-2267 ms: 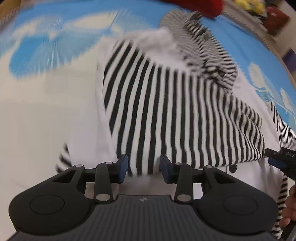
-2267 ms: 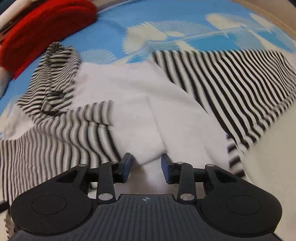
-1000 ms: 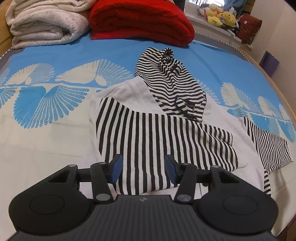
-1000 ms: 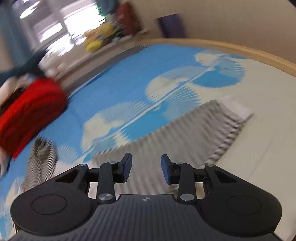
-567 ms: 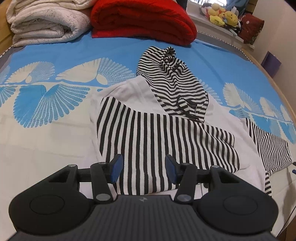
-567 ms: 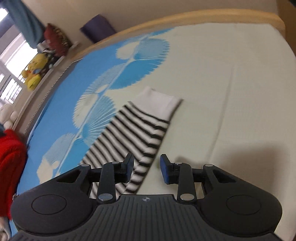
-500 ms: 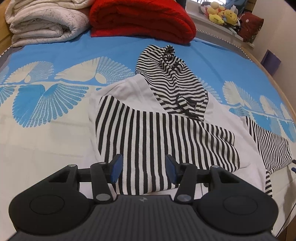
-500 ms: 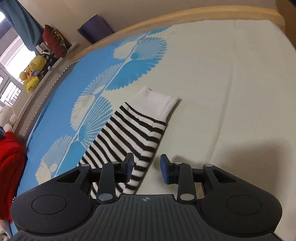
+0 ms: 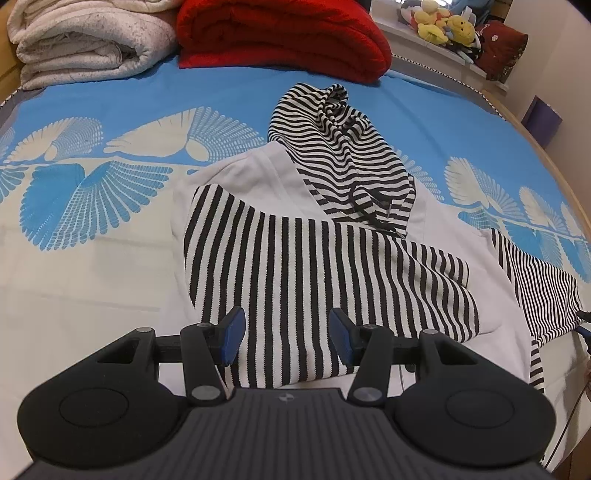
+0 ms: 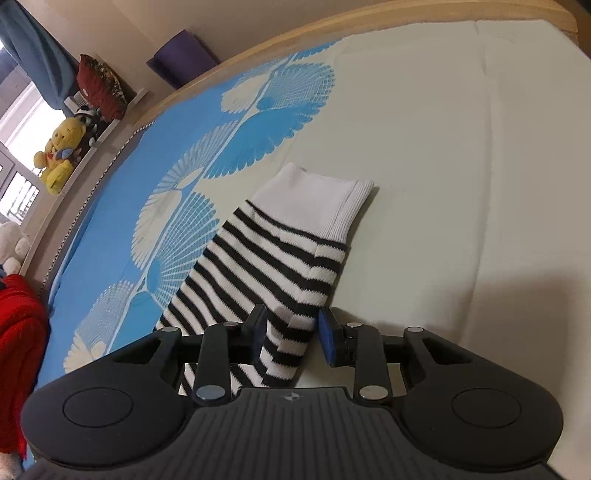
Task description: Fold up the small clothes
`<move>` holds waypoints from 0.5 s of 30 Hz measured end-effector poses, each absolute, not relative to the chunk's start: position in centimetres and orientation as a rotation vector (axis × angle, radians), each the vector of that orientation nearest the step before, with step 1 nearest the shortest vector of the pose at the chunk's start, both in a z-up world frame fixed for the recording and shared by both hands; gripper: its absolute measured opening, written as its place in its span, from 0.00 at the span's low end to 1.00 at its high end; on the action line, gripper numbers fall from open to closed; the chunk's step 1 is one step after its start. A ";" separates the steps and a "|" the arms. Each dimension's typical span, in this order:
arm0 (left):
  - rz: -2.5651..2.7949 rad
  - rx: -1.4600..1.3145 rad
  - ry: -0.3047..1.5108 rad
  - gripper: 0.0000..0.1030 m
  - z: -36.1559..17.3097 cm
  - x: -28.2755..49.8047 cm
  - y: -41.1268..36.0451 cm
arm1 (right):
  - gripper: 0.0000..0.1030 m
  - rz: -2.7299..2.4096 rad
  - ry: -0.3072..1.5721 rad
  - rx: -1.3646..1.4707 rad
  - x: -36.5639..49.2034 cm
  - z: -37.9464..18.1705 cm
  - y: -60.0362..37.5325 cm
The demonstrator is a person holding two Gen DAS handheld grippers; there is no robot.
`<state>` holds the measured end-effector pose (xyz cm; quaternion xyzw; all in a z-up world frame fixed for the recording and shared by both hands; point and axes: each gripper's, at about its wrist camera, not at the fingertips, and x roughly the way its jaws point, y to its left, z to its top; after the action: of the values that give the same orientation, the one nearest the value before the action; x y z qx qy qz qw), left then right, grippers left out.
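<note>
Your left tongs hung with their jaws apart above the folded striped sleeve of the black-and-white striped knit hoodie, gripping nothing. That hoodie lay spread on the blue-and-cream feather-print bedspread, its striped hood at twelve o'clock from the tongs and its white body panel showing at about eleven. A second striped sleeve stretched out toward three o'clock. At the far edge of the bed, a folded red blanket sat at twelve o'clock and a folded cream blanket at ten.

Your right tongs had their jaws apart either side of that outstretched striped sleeve, the blue pads not pressing the cloth. The sleeve's white ribbed cuff lay flat at twelve o'clock from them. A yellow plush toy sat on a ledge at ten o'clock.
</note>
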<state>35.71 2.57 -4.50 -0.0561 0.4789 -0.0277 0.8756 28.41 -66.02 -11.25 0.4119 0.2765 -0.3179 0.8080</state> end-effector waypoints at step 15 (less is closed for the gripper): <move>-0.058 -0.119 1.004 0.54 -4.7 35.5 2.7 | 0.01 -0.779 0.531 0.796 28.6 -10.4 -65.3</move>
<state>35.49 2.71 -4.66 -0.0570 0.4808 -0.0277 0.8746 28.57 -65.30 -10.40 0.3732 0.2490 -0.3654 0.8156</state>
